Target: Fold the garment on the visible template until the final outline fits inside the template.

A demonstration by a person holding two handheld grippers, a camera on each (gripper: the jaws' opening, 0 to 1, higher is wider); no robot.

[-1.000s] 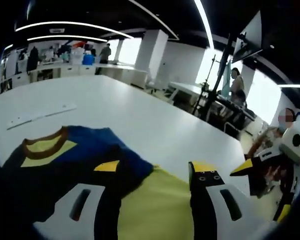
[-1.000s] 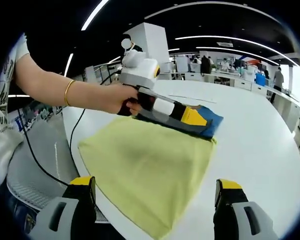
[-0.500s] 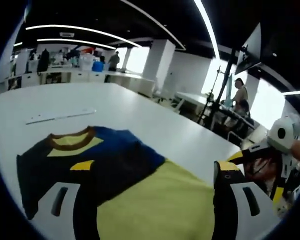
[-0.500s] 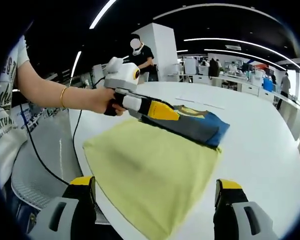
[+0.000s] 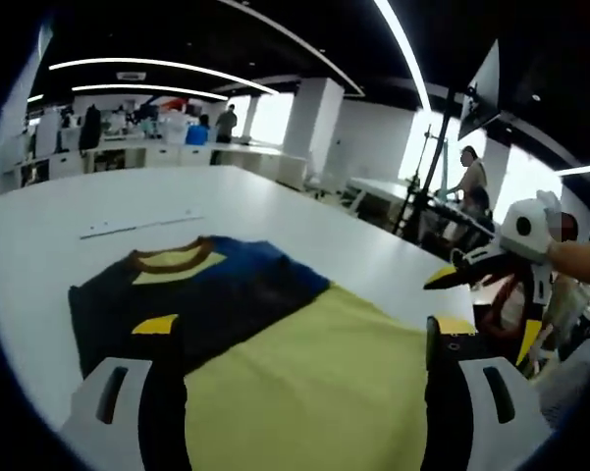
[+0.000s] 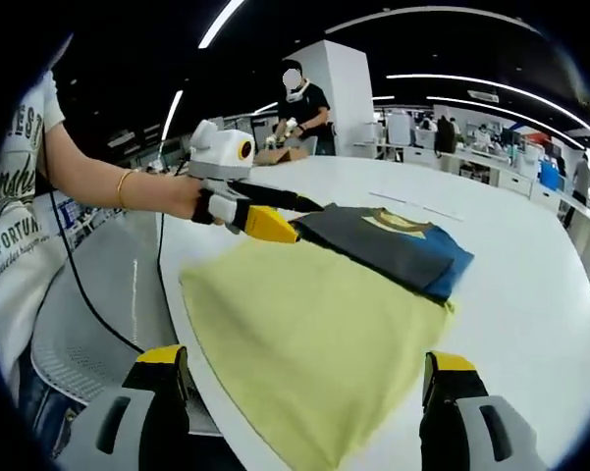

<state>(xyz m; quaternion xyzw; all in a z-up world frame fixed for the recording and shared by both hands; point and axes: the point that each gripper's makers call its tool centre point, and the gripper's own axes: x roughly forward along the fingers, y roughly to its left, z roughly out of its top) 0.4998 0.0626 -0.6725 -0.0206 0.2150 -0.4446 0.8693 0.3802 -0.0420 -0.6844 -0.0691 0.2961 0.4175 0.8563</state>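
Note:
A dark navy garment [image 5: 206,294] with a brown collar and blue side lies folded on the far part of a yellow-green template cloth [image 5: 314,383]. My left gripper [image 5: 302,325] hovers open over the cloth's near part, short of the garment, with nothing between its jaws. In the right gripper view the garment [image 6: 393,245] rests on the template [image 6: 314,324], and the left gripper [image 6: 280,214], held by a hand, sits at the garment's left corner. My right gripper [image 6: 306,359] stands open above the cloth's near edge. It enters the left gripper view [image 5: 476,294] from the right.
The white table [image 5: 304,245] stretches far beyond the garment; a thin ruler-like strip [image 5: 142,226] lies behind it. The table's curved edge [image 6: 172,294] runs close to the template, with a cable hanging there. A person [image 6: 304,98] stands at the far end.
The left gripper has drawn back off the garment toward the template's edge and its jaws stand wider apart. The garment lies flat where it was. The right gripper stays open.

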